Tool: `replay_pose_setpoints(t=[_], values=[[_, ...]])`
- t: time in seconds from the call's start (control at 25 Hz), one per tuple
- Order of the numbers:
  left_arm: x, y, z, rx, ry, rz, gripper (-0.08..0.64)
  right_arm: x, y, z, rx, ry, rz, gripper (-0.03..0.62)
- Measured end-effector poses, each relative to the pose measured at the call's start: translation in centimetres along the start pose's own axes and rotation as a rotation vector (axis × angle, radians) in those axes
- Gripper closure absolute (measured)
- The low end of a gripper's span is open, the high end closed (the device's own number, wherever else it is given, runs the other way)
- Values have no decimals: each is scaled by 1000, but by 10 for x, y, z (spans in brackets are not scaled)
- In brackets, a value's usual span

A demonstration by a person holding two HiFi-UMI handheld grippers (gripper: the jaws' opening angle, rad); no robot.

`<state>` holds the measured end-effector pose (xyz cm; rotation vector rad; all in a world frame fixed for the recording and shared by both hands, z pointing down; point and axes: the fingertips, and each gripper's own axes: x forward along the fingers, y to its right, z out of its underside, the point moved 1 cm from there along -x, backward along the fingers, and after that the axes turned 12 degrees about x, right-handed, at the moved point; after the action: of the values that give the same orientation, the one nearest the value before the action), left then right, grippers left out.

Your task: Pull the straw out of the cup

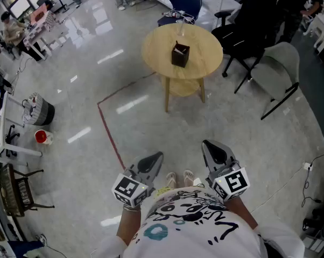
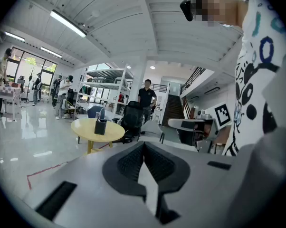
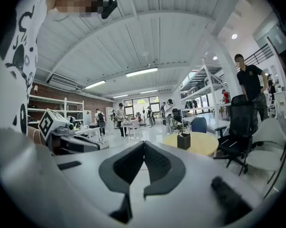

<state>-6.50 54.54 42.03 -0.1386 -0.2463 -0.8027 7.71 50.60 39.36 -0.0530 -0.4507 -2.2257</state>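
Both tools idle, held low in front of me over the grey floor. Left gripper (image 1: 153, 160): jaws pressed together, nothing between them. Right gripper (image 1: 212, 148): the same, pads meeting, empty. The cup (image 1: 180, 55) is a small dark, square-sided container, upright near the middle of the round pale-wood table (image 1: 206, 48), well apart from both grippers. A thin straw (image 1: 177, 43) stands out of its top; too small to tell colour or tilt. The table is bare around the cup. A black office chair (image 1: 254, 21) stands just beside the table.
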Motion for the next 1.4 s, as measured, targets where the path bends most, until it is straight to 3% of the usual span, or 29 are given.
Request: replay_pose_setpoints(t=[0.36, 0.56, 0.76, 1.12, 1.4], values=[[-8, -3, -3, -2, -7, -6, 544, 6, -4, -4, -4, 10, -9, 566], [-14, -8, 6, -3, -18, -1, 543, 11, -15, -5, 62, 57, -40, 565], [-17, -19, 6, 4, -4, 7, 545, 13, -19, 3, 18, 49, -13, 563], [-14, -41, 14, -6, -12, 25, 545, 34, -16, 6, 33, 41, 36, 563], [12, -65, 11, -14, -28, 33, 543, 62, 14, -3, 28, 23, 48, 563]])
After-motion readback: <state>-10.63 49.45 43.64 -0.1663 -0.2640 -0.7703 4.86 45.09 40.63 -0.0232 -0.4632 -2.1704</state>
